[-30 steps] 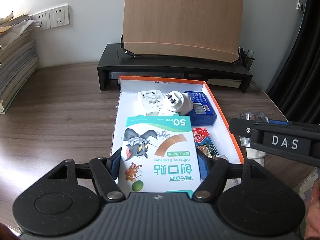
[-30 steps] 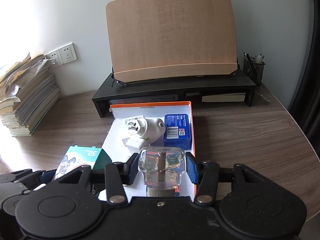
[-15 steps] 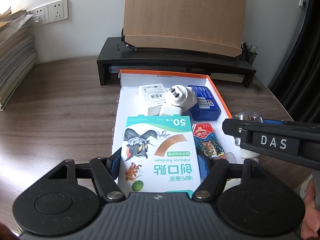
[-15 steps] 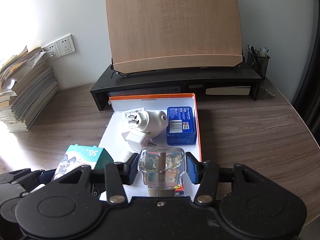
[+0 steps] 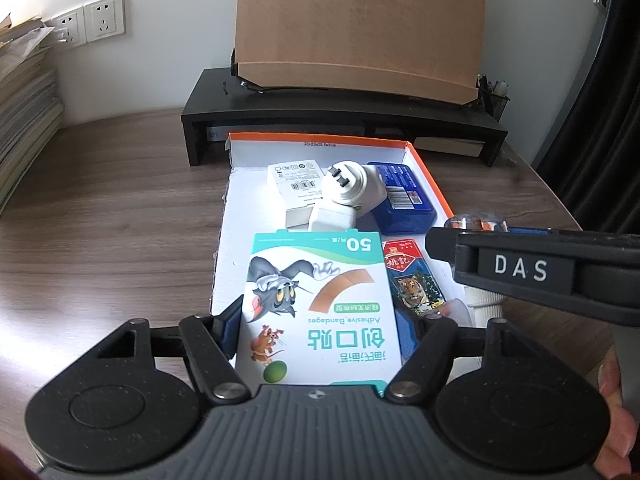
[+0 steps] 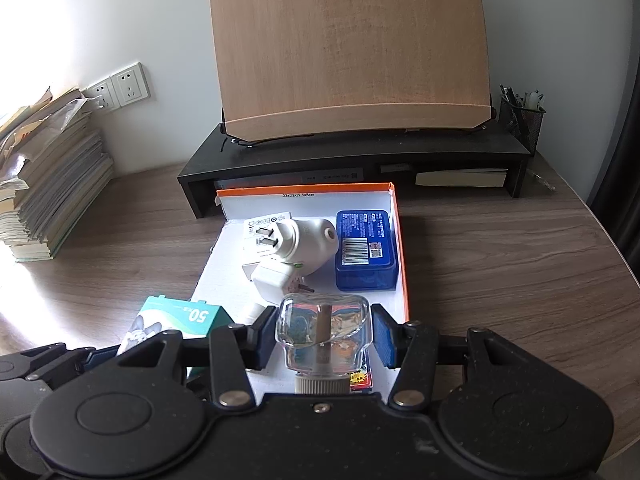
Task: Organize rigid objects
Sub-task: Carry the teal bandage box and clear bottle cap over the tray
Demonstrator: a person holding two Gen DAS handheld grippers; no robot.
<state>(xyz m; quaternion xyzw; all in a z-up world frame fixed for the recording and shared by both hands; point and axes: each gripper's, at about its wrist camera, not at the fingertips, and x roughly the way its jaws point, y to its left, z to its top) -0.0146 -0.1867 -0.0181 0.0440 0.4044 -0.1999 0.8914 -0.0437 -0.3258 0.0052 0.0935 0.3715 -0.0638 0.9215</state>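
My left gripper (image 5: 320, 320) is shut on a green and white bandage box (image 5: 316, 296) with a cartoon cat, holding it above the near end of a white tray with an orange rim (image 5: 424, 168). My right gripper (image 6: 324, 338) is shut on a clear glass bottle (image 6: 324, 328) with a white cap, held over the tray's near right corner. In the left wrist view the right gripper's finger (image 5: 520, 270) crosses at the right, with the bottle (image 5: 478, 220) showing above it. The bandage box (image 6: 180, 316) shows at the lower left of the right wrist view.
In the tray lie a white plug adapter (image 5: 352, 184), a blue tin (image 5: 402, 200), a small white box (image 5: 296, 184), a white charger cube (image 5: 332, 218) and a red tiger packet (image 5: 412, 280). Behind stands a black riser (image 6: 360, 156) bearing a wooden board. Paper stacks (image 6: 52, 184) sit left, a mesh pen holder (image 6: 522, 120) right.
Both grippers keep their holds on the bandage box and the bottle. The views shift only slightly, showing a little more of the tray.
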